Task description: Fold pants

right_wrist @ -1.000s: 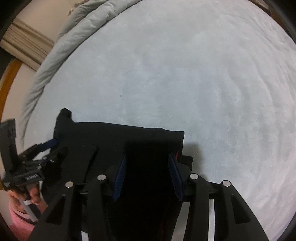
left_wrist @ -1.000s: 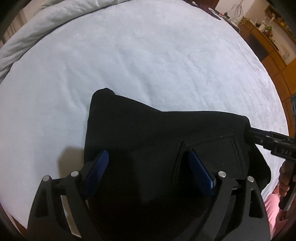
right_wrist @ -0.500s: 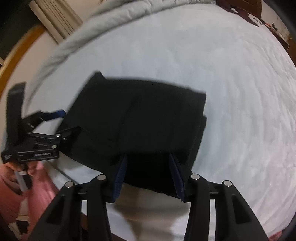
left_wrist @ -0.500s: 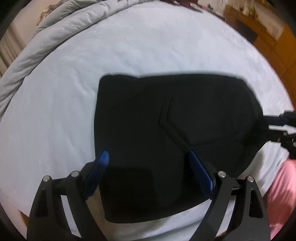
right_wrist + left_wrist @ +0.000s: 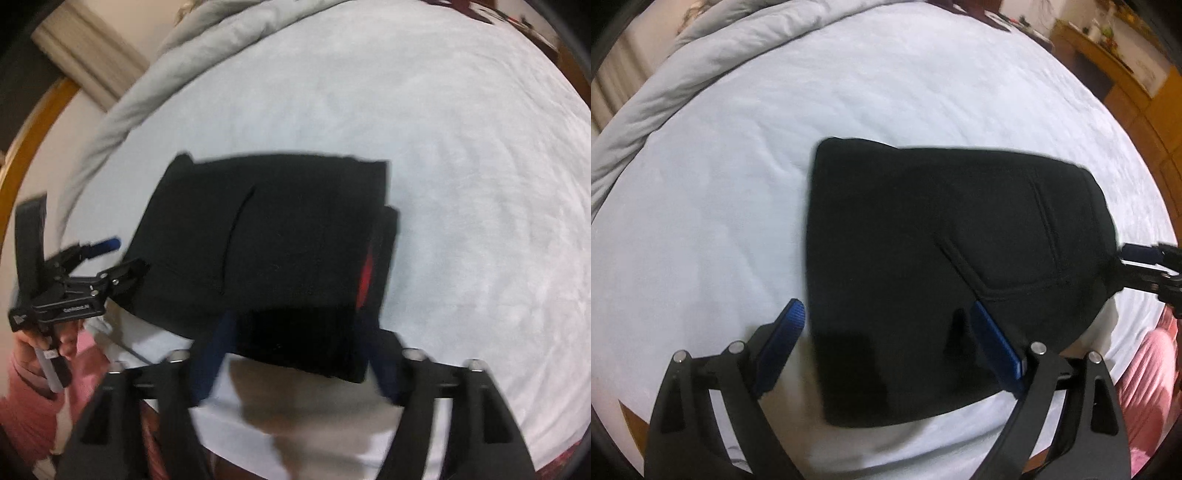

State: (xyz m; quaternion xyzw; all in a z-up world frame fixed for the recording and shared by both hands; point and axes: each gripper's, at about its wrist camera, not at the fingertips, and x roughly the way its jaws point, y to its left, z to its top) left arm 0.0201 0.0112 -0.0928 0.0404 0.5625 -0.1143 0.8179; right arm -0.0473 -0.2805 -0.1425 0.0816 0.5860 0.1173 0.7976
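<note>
pants (image 5: 945, 266) lie folded on the bed (image 5: 738, 184); both grippers' jaws spread apart, seemingly clear of cloth.

One pants (image 5: 942, 266), two claws (image 5: 886, 343) (image 5: 295, 354), one bed (image 5: 886, 103), one duvet (image 5: 683, 74).

I can't read any text here. White lettering on the black left gripper (image 5: 110, 258) body is too blurred to make out.

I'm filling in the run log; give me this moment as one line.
pants: folded, flat on bed | left gripper: open, empty | right gripper: open, empty | quilt: bunched at far edge
</note>
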